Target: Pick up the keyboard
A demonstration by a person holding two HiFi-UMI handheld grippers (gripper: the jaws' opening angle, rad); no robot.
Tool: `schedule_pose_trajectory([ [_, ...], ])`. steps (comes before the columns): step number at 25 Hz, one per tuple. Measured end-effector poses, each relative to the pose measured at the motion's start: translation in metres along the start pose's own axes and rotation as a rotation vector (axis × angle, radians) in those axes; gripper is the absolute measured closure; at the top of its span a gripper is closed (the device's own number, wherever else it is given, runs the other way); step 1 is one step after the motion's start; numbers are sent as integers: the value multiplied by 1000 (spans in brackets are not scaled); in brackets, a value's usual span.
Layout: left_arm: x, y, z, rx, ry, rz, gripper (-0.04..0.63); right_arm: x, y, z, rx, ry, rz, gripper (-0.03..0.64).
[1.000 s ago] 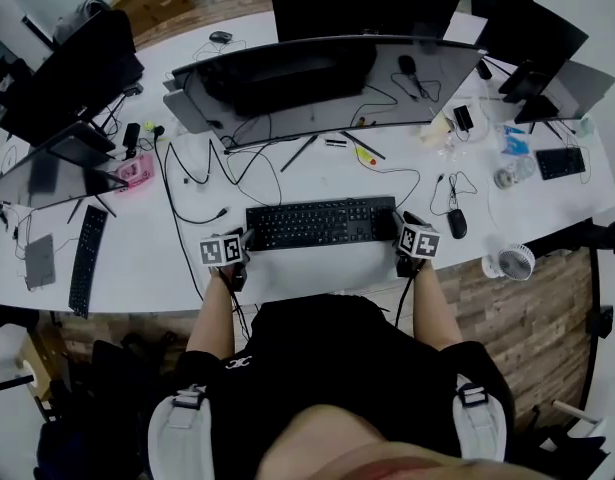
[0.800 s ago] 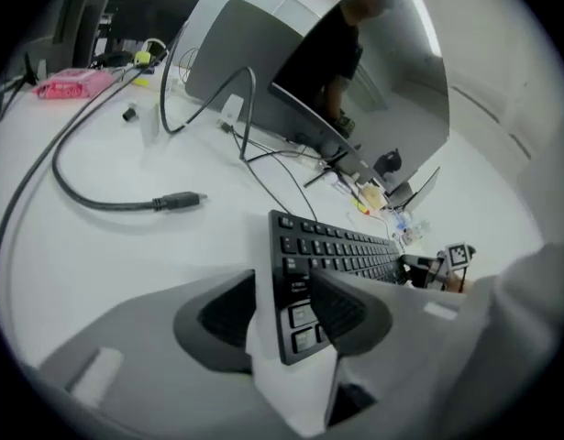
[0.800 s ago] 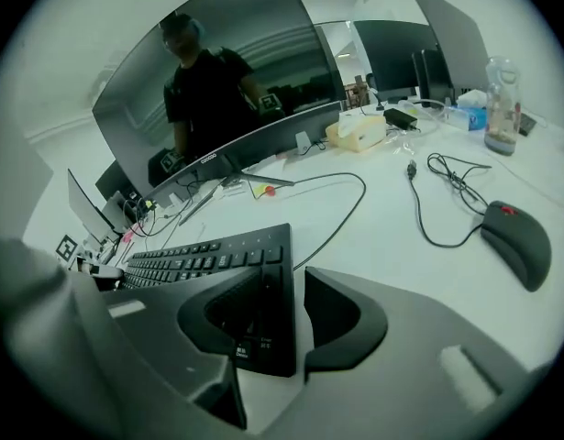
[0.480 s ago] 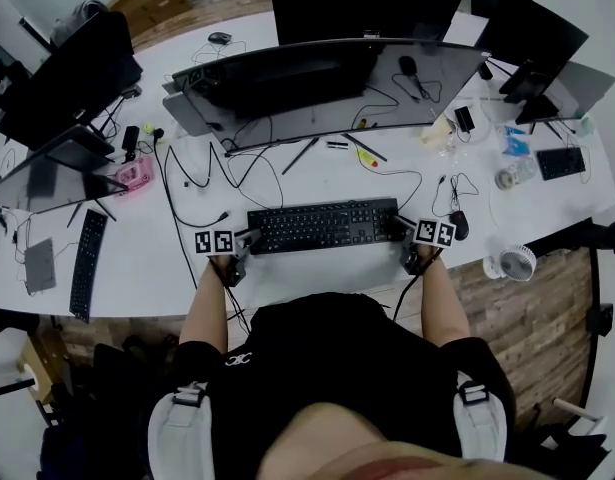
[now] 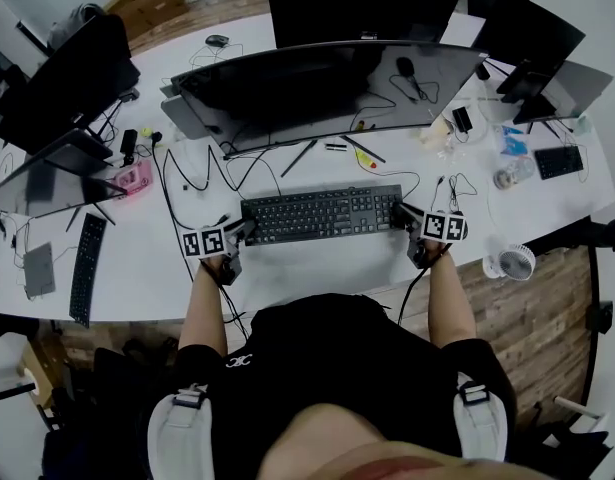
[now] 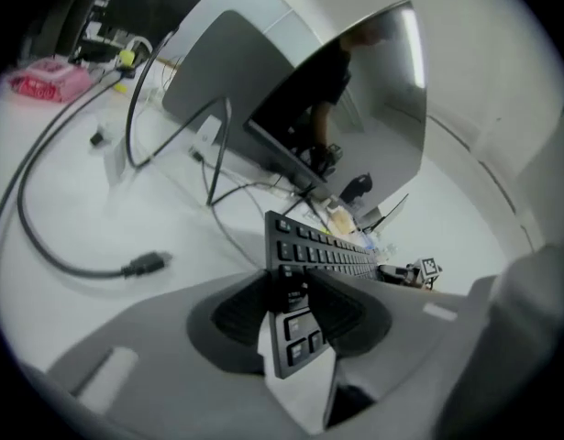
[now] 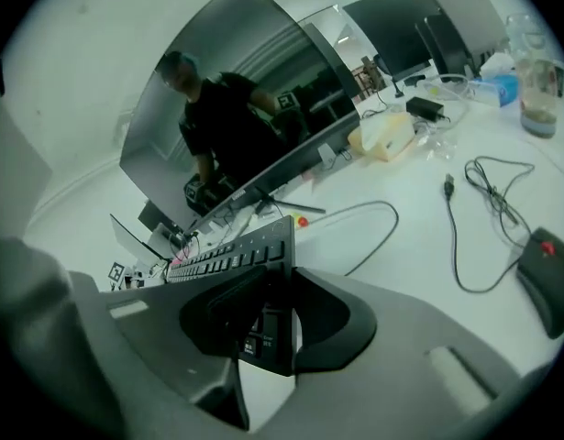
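A black keyboard [image 5: 322, 213] lies crosswise in front of the curved monitor, held at both ends. My left gripper [image 5: 242, 230] has its jaws on the keyboard's left end and they are closing; in the left gripper view the keyboard [image 6: 323, 250] runs away from the left gripper [image 6: 286, 305], its end pinched between the pads. My right gripper [image 5: 402, 218] holds the right end, jaws closing too. In the right gripper view the keyboard [image 7: 231, 246] edge sits pressed between the right gripper [image 7: 268, 324] pads. The keyboard looks raised off the white desk [image 5: 317, 268].
A wide curved monitor [image 5: 317, 83] stands just behind the keyboard, with loose cables [image 5: 202, 168] under it. A mouse [image 7: 547, 278] and its cable lie right of my right gripper. A second keyboard [image 5: 87, 268] lies far left, a small fan [image 5: 514, 262] at the desk's right edge.
The keyboard has shifted away from the person toward the monitor, carried by both grippers at its ends. Both hands have risen and tilted with it.
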State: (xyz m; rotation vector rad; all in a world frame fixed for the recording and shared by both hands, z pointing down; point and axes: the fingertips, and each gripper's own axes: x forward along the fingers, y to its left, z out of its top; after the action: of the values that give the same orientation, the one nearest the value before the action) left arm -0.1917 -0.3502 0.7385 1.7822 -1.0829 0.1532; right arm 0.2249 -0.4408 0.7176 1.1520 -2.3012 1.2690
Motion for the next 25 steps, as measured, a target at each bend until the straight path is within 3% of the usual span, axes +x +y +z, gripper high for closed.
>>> schedule_pose_trajectory([
  [8,-80,-111,133,337,-352,-83,413,-75,98,130,-226,-357,111,522],
  [14,-152,-200,196,549,-590,-132,413,-154,180,203,-403,-614,179,522],
  [19,-186,-240,217,614,-706,-155,413,-189,210,227,-466,-722,221,522],
  [25,-174,-232,215,578,-697,-182,420,-176,195,223,-417,-691,198,522],
])
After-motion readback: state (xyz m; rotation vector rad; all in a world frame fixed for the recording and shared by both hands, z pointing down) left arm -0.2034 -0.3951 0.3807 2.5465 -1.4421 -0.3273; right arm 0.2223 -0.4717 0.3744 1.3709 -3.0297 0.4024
